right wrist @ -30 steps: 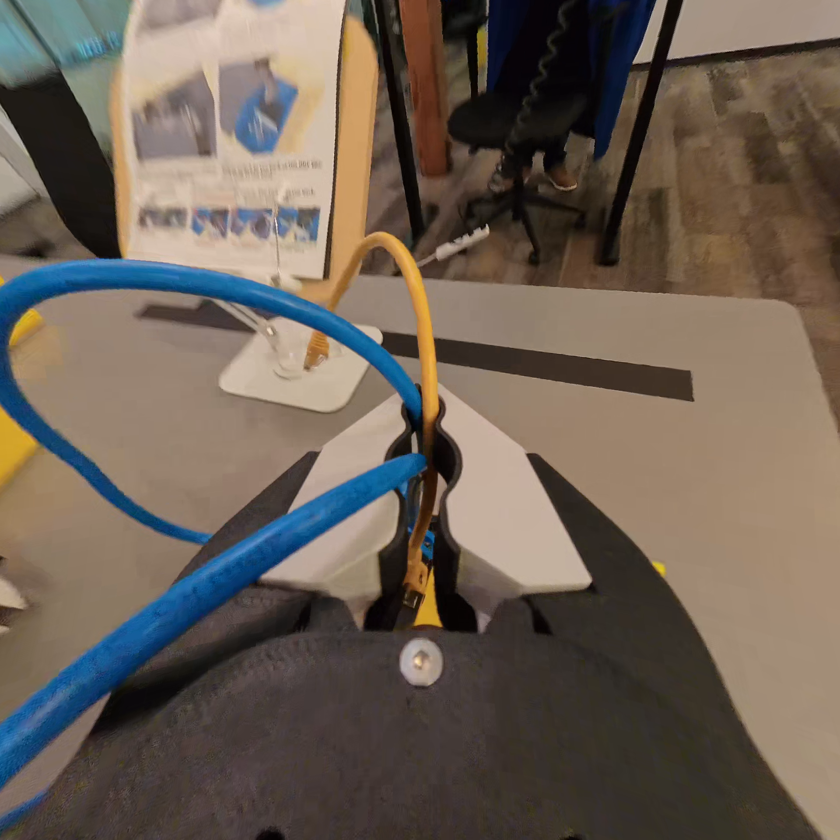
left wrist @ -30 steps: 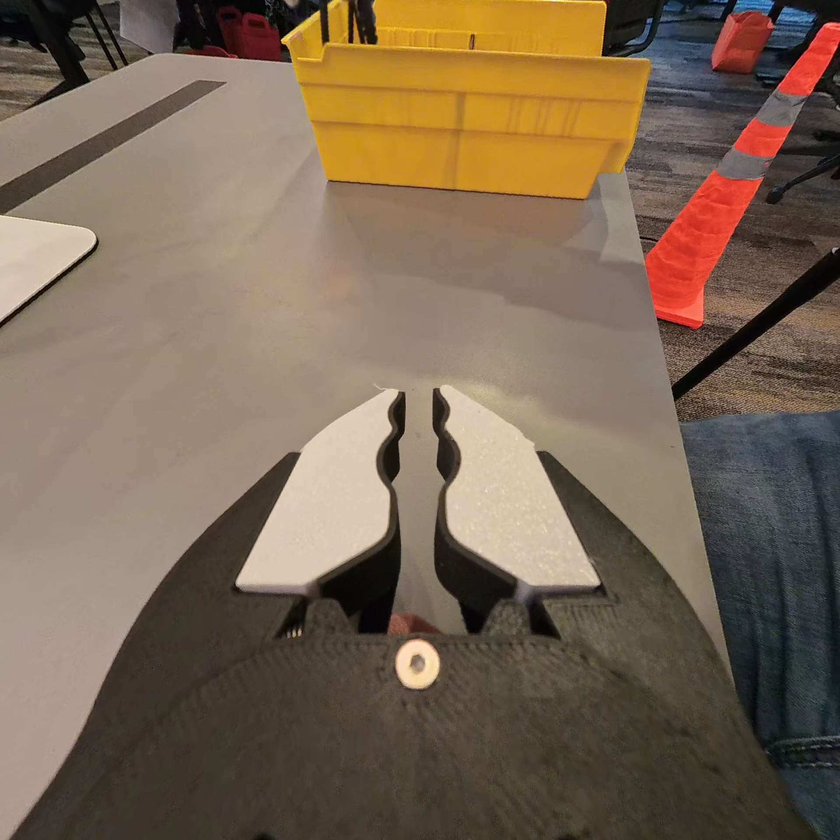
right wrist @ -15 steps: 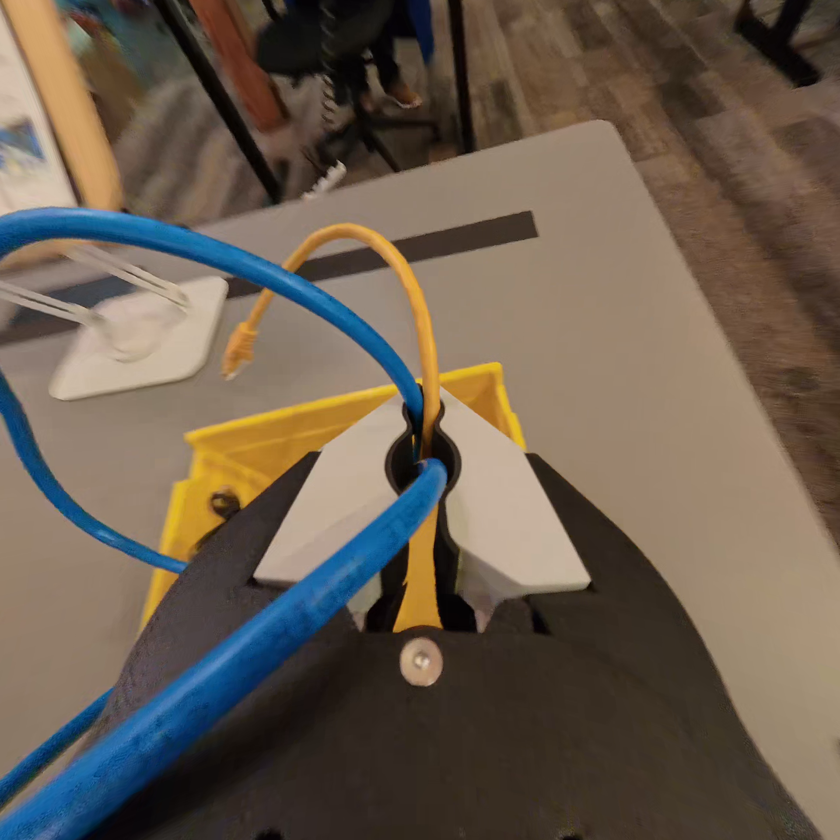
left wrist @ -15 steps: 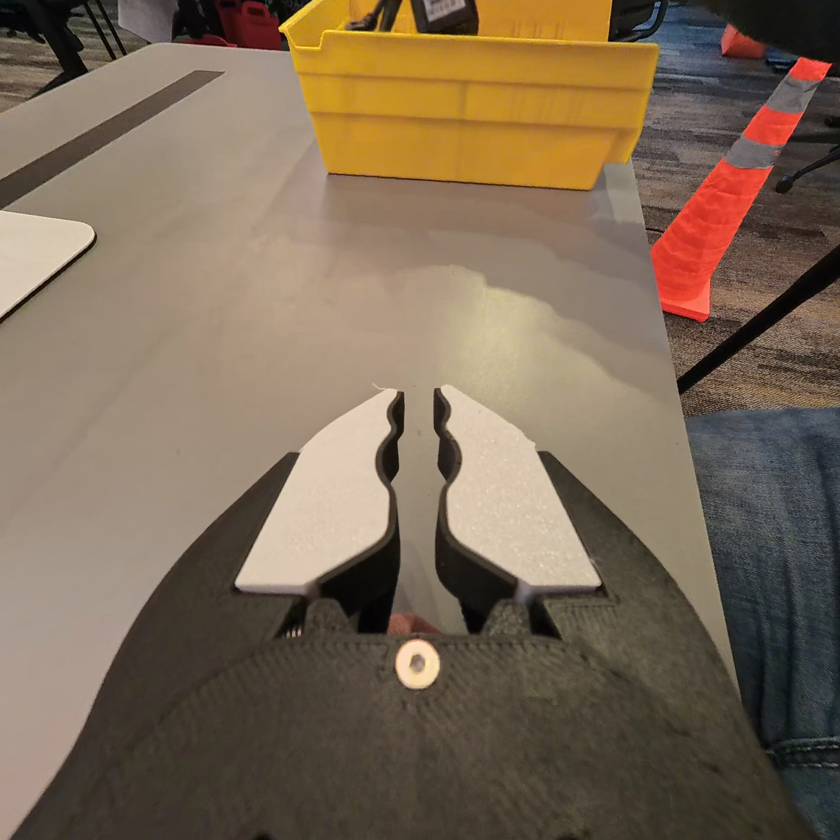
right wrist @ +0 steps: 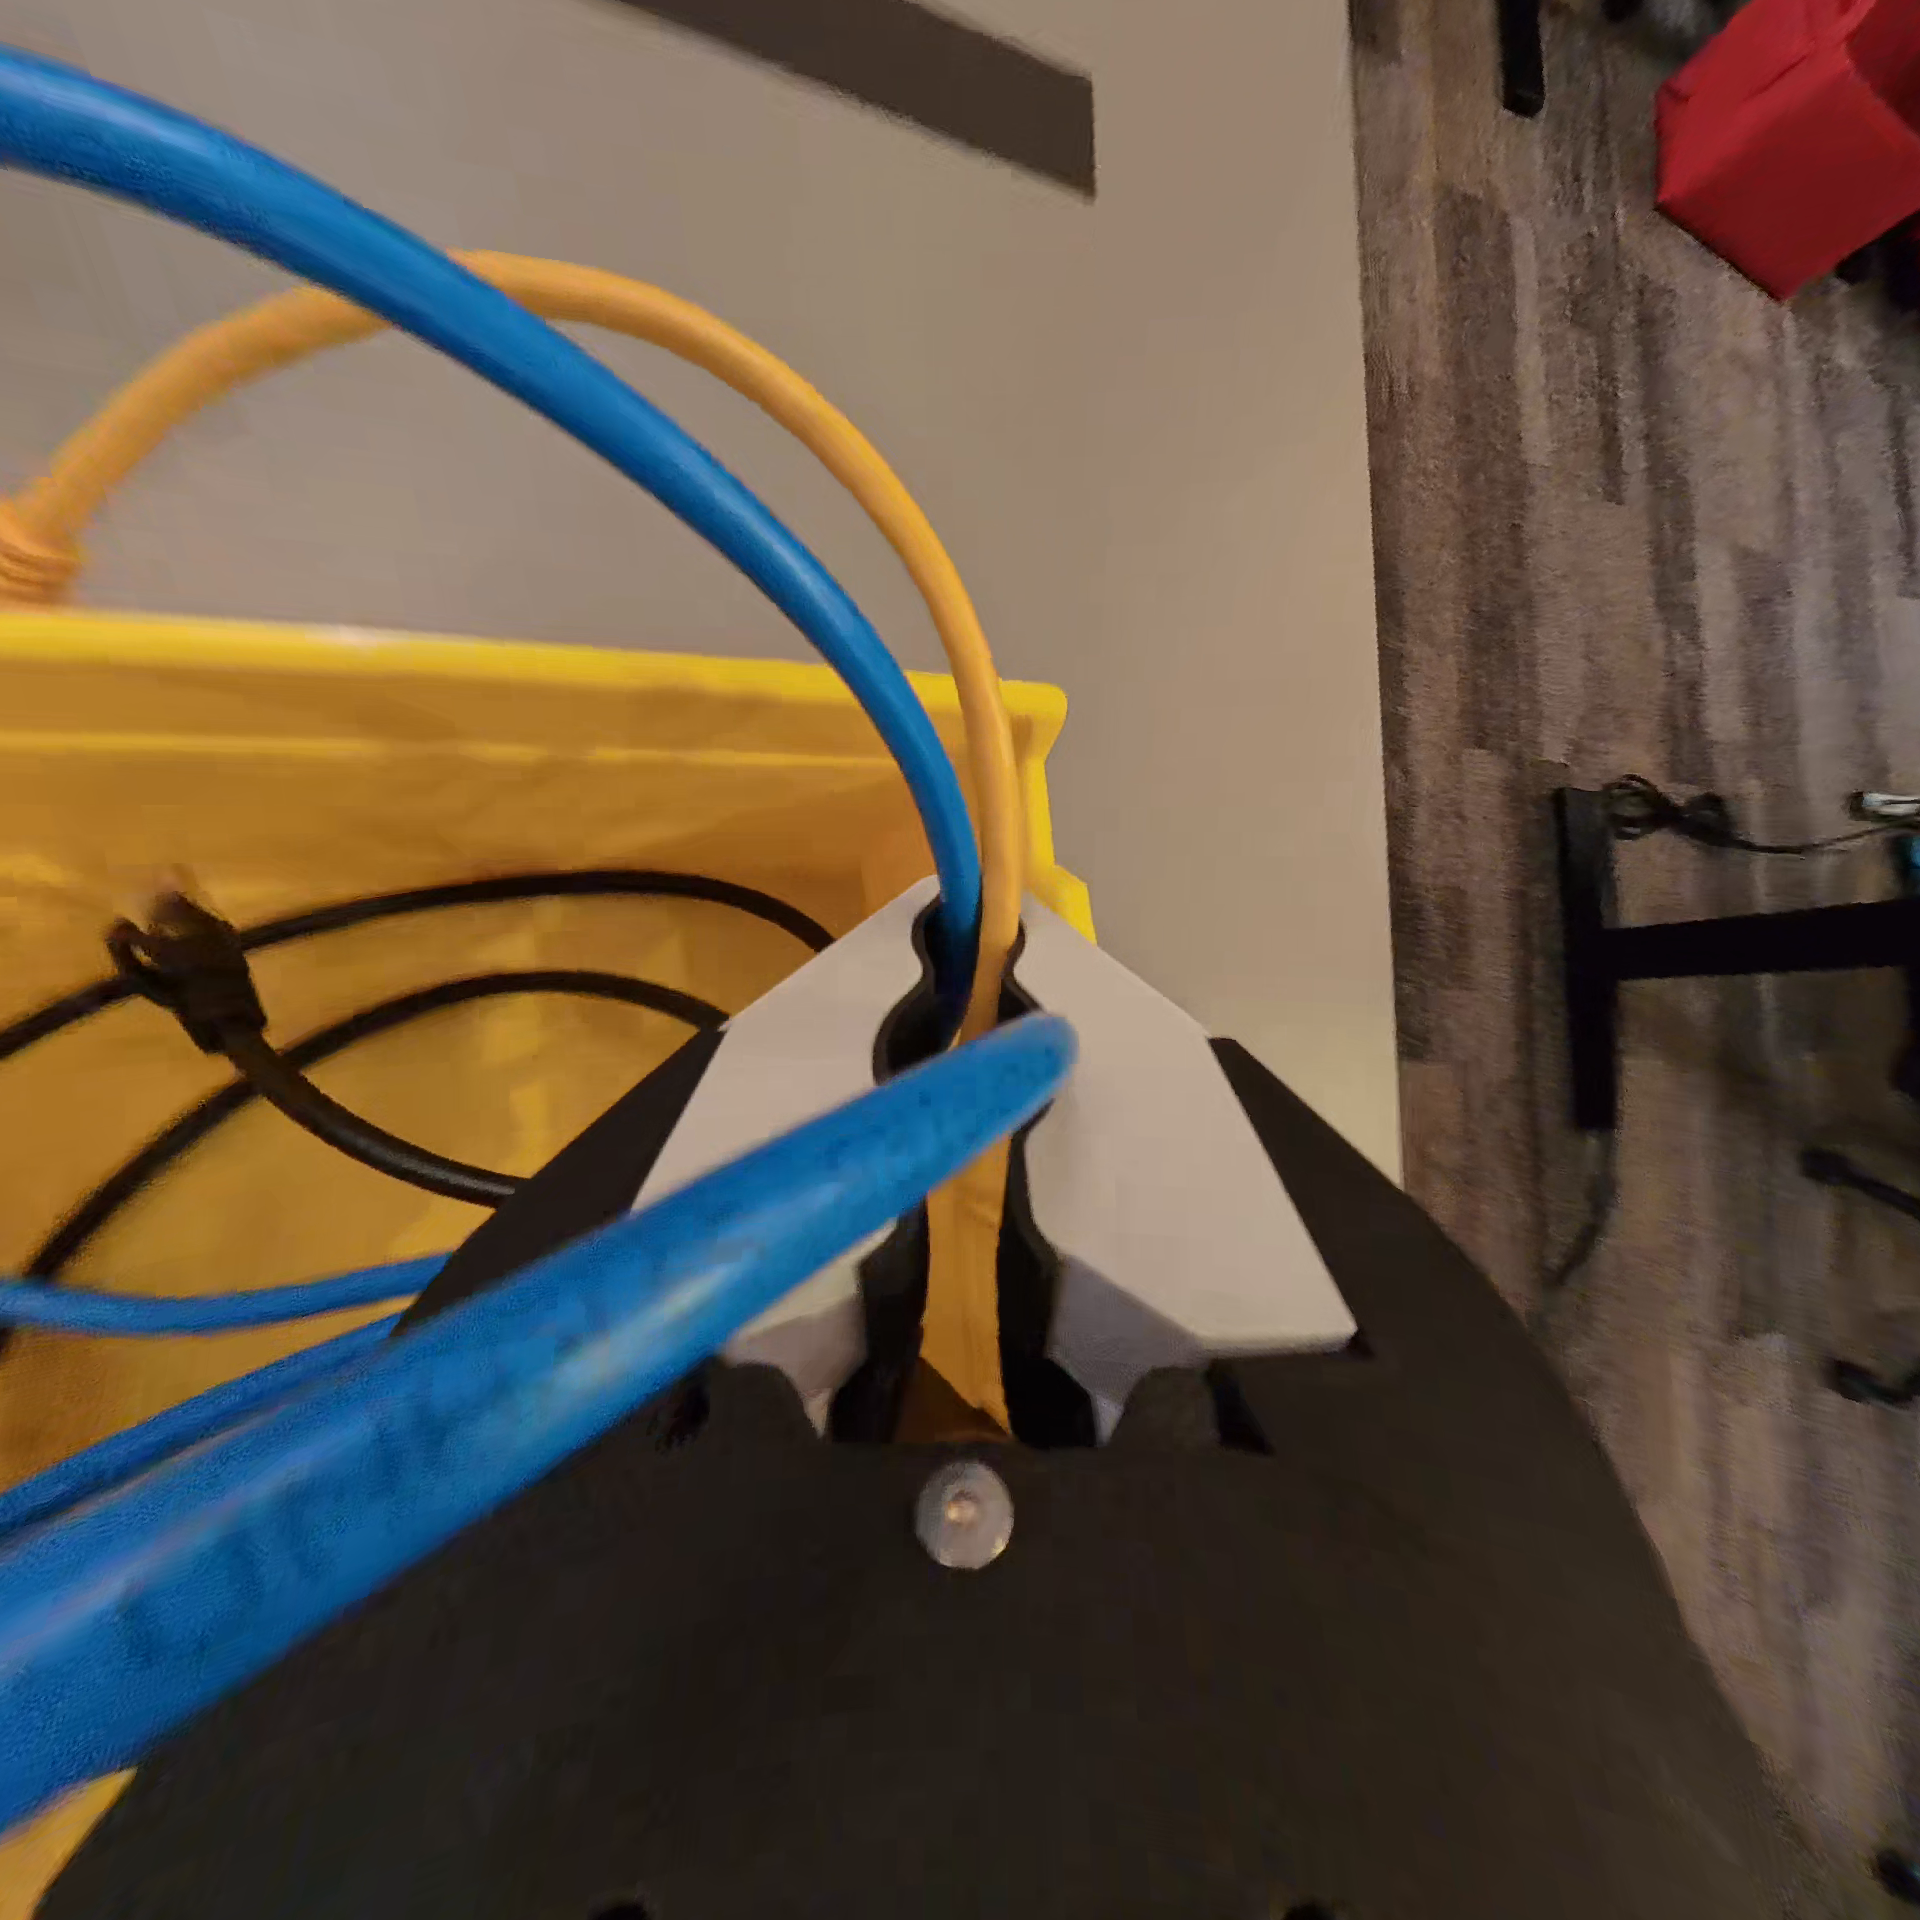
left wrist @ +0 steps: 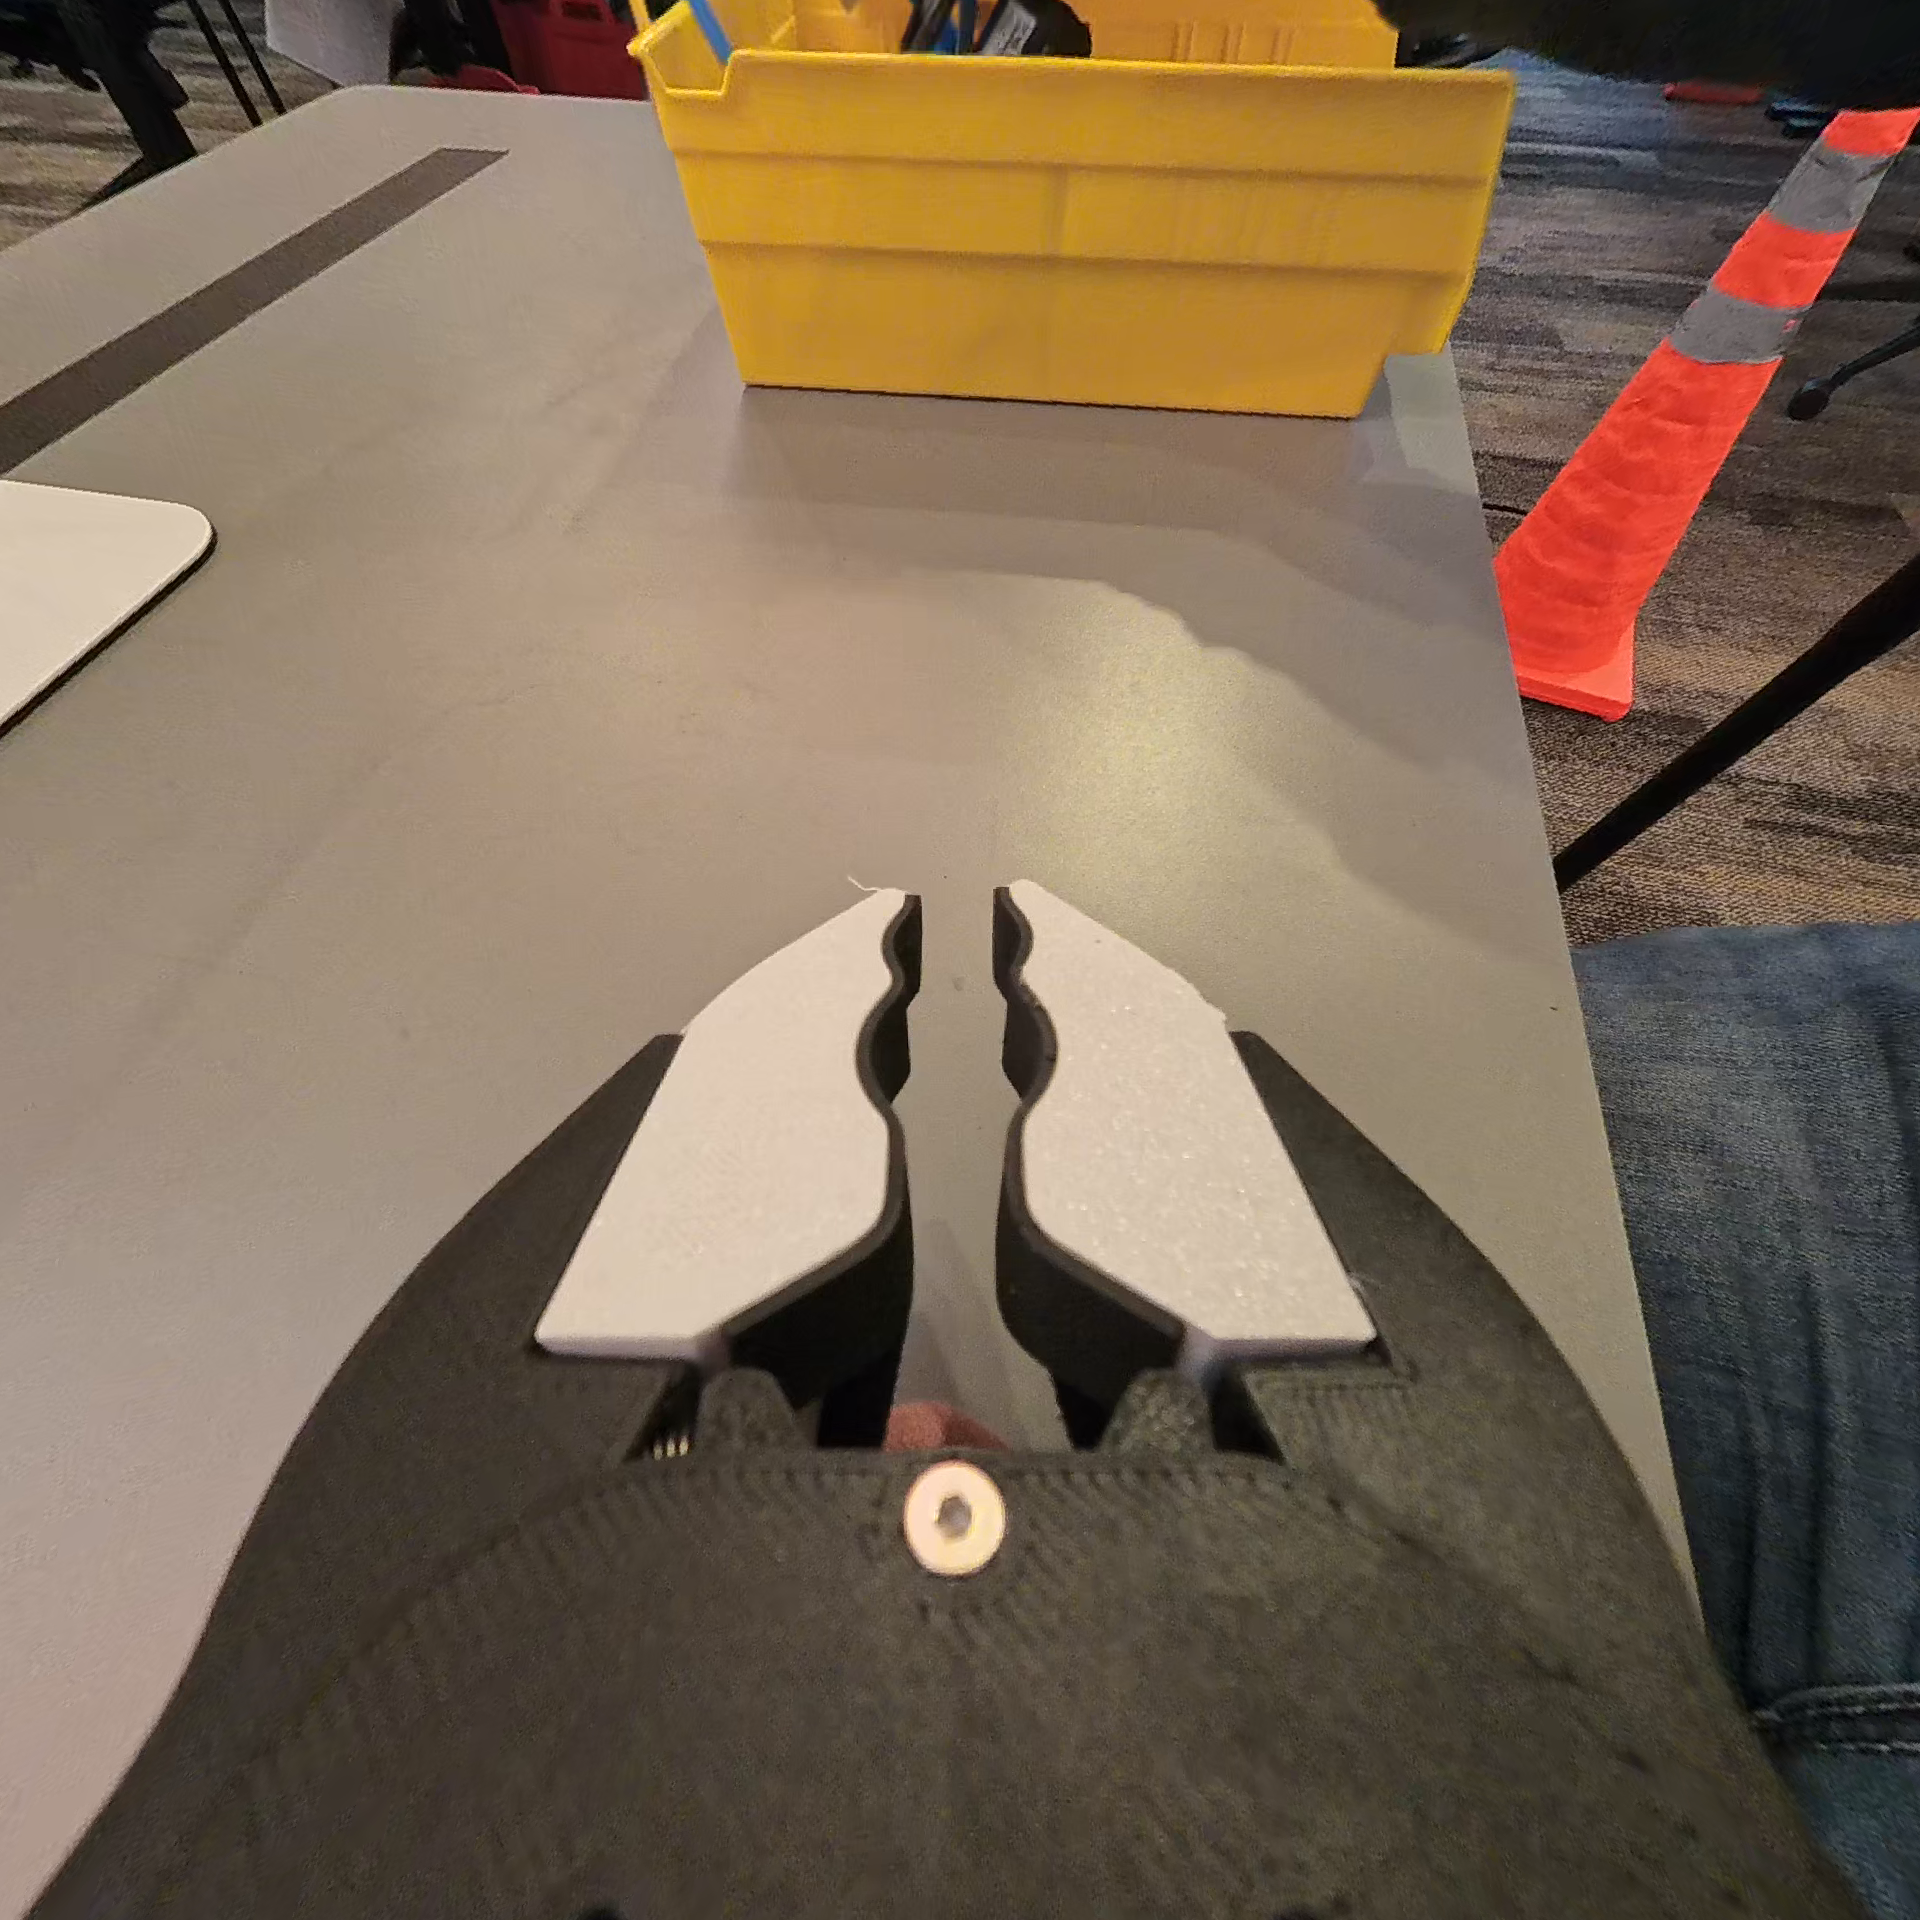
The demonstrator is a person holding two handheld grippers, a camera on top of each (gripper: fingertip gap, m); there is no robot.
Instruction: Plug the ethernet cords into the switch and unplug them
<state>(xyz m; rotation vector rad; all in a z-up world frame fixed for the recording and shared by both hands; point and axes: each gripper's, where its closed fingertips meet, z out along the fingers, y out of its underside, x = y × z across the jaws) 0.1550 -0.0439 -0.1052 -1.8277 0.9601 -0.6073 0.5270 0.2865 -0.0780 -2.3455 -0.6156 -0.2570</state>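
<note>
Apparently the work is nearly over: the right gripper (right wrist: 966, 935), clamped on the blue cord (right wrist: 665, 457) and orange cord (right wrist: 831, 416), hangs over the yellow bin (right wrist: 416, 727) at the desk's (right wrist: 1195, 520) far end. No switch shows, so only dropping the cords in seems left, while the left gripper (left wrist: 956, 904) rests slightly apart, empty, on the desk.

The yellow bin (left wrist: 1081, 223) is cut off at twelve o'clock in the left wrist view, so its contents barely show. In the right wrist view the blue cord (right wrist: 499, 1382) is blurred and runs off at nine o'clock; the yellow cord (right wrist: 790, 384) hides its lower end between the fingers. The black cable (right wrist: 343, 1122) is cut off at nine o'clock.
</note>
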